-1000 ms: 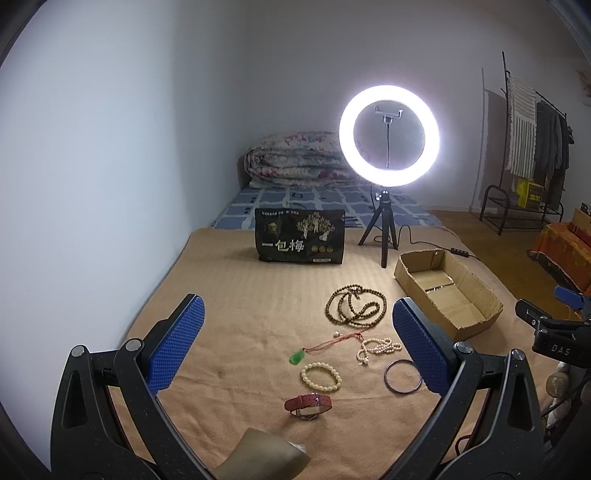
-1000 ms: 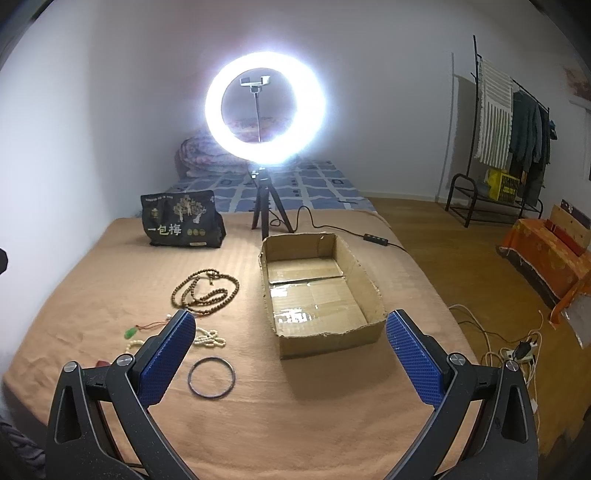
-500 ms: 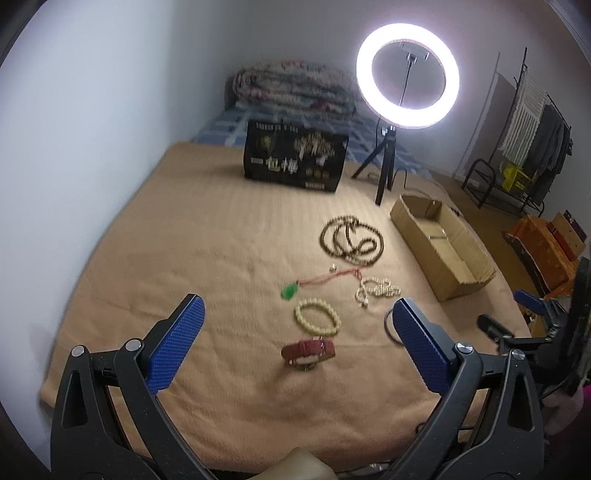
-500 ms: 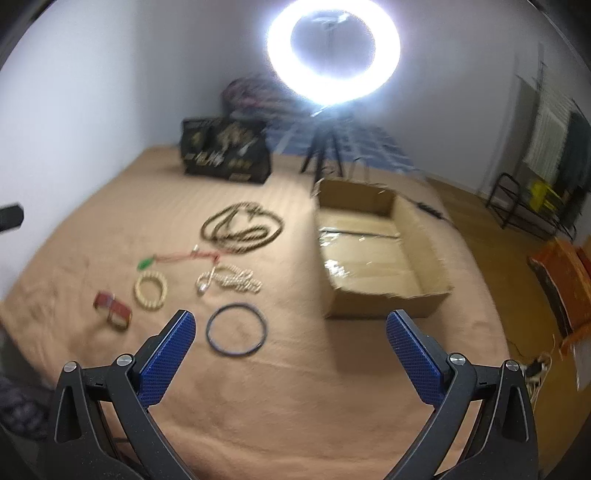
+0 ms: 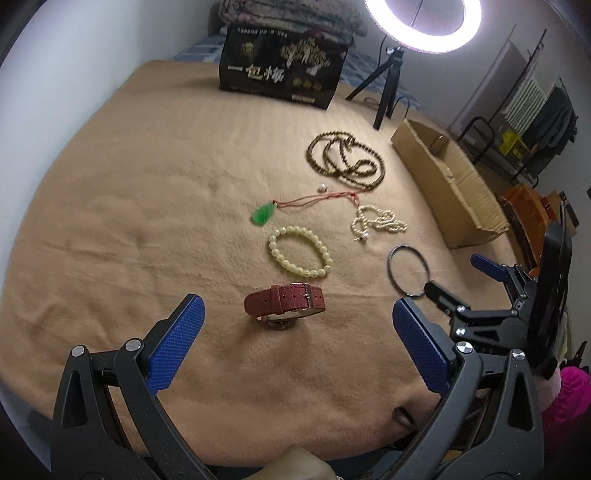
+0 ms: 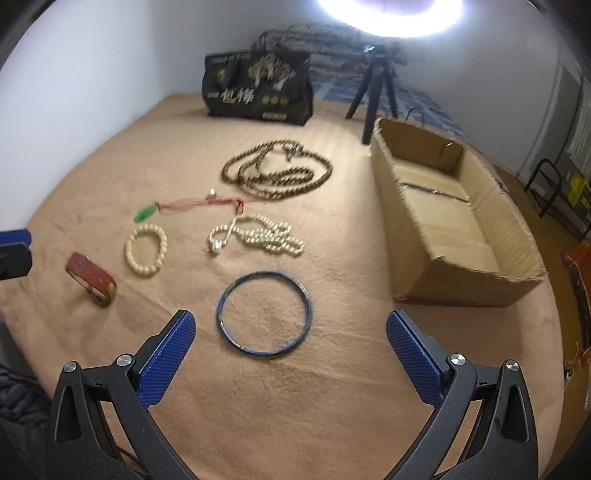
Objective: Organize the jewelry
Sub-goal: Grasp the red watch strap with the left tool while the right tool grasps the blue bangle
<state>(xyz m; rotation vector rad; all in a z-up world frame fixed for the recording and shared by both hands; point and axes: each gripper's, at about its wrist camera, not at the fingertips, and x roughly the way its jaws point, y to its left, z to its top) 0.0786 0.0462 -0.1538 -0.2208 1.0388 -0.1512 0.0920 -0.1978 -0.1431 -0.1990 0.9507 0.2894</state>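
1. Lying flat on the tan blanket, a dark blue bangle was seen just ahead of the right gripper, whose blue pads were spread wide apart with nothing held between them.
2. Beyond the bangle, a white pearl strand was bunched, and farther still a long brown bead necklace was coiled in loops.
3. To the left of the bangle, a pale beaded bracelet was laid out, with a green pendant on a red cord just past it.
4. A red-strapped watch was found nearer than the bracelet and left of the bangle, standing on its edge directly before the left gripper; its fingers were likewise held well apart and empty.
5. To the right of the bangle, an open cardboard box was set on the blanket, apart from every piece.
6. Far behind the bangle, a black printed bag and a tripod carrying a lit ring light were placed.
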